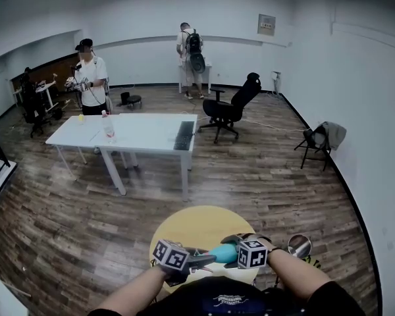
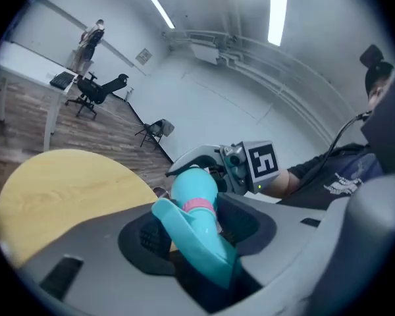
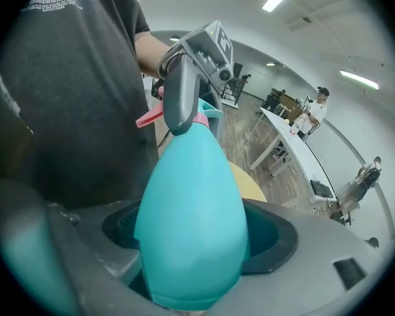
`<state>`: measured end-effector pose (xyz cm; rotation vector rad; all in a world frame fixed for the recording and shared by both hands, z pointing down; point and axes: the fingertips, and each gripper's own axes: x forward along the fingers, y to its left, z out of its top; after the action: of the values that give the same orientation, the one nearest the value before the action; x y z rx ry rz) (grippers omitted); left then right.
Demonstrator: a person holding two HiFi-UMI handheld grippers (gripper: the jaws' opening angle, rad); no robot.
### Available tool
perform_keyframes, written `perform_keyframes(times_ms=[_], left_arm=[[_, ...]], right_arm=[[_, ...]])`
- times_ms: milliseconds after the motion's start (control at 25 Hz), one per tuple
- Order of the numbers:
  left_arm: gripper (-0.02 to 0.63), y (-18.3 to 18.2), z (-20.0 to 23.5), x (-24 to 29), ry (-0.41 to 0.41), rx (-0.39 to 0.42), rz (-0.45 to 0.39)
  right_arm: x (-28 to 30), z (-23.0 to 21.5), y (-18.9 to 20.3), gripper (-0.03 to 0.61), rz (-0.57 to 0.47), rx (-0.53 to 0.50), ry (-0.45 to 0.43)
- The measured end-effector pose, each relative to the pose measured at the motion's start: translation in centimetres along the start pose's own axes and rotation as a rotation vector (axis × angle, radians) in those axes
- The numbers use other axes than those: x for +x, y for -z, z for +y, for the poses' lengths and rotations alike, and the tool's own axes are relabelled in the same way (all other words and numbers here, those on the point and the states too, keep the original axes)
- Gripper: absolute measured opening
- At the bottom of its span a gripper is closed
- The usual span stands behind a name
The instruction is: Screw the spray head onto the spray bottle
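- The left gripper (image 1: 201, 261) is pinching the blue spray head (image 2: 196, 209).
- The right gripper (image 1: 234, 243) is squeezing the blue spray bottle (image 3: 191, 216) by the near yellow table (image 1: 184, 226).

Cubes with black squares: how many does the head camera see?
2. One cube rides on the left gripper, one on the right gripper, both above the yellow table. None seems hidden.

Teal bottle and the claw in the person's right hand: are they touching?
Touching. In the right gripper view the teal bottle sits wedged between the pads of the right claw, no gap either side.
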<state>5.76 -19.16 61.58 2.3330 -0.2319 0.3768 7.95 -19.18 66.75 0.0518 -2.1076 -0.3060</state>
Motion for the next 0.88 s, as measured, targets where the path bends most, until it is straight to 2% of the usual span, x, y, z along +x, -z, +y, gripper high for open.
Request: perform_keyframes(times_ms=[80,120,200,280,360,480,600,680,720,760,800,880], left_arm=[[0.229,-1.7,0.0,-1.2,0.055,-0.107,-0.149],[0.254,-2.8,0.0,-2.4,0.088,-0.167,-0.244],[0.27,-4.2,0.9,-5.9,0.108,-0.253,-0.409],[0.27,-4.1,2.7,-9.6,0.07,-0.281,-0.484],[0.27,-3.4,3.9,-11.9,0.026,-0.281,-0.491],[0.27,-2.5,3.6,-11.1,0.036,-0.274,-0.436],[0.27,-2.0,1.2,-5.5,0.104,-0.219,-0.285],[0.298,-1.2,-0.3,-1.4,0.093,-0.13,-0.146],[0.288,-0.6,-0.5,0.0,0.052,-0.06,-0.076],[0.238,0.1,-0.5,0.7,0.014,0.013,-0.01],[0.23,0.7,-0.5,1.0,-0.003,0.066,0.046],[0.225,1.6,-0.9,1.1,0.007,0.106,0.121]], right_arm=[[-0.4,-0.2,-0.3,0.405,-0.052,0.051,0.027],[-0.6,-0.2,-0.1,0.405,-0.073,0.083,0.044],[-0.8,0.2,1.4,0.405,-0.089,0.157,0.075],[-1.1,0.9,4.1,0.405,-0.081,0.226,0.095],[-1.7,1.1,6.1,0.405,-0.062,0.257,0.115],[-2.5,0.4,5.8,0.405,-0.035,0.215,0.142],[-2.1,-1.0,2.0,0.406,-0.021,0.073,0.161],[-1.6,-1.5,-0.1,0.407,0.015,-0.041,0.16],[-1.4,-1.5,-0.4,0.41,0.047,-0.092,0.146],[-1.1,-1.2,-0.2,0.411,0.073,-0.124,0.119],[-0.9,-0.6,0.0,0.41,0.079,-0.129,0.08],[-0.6,0.6,0.2,0.408,0.062,-0.103,0.01]])
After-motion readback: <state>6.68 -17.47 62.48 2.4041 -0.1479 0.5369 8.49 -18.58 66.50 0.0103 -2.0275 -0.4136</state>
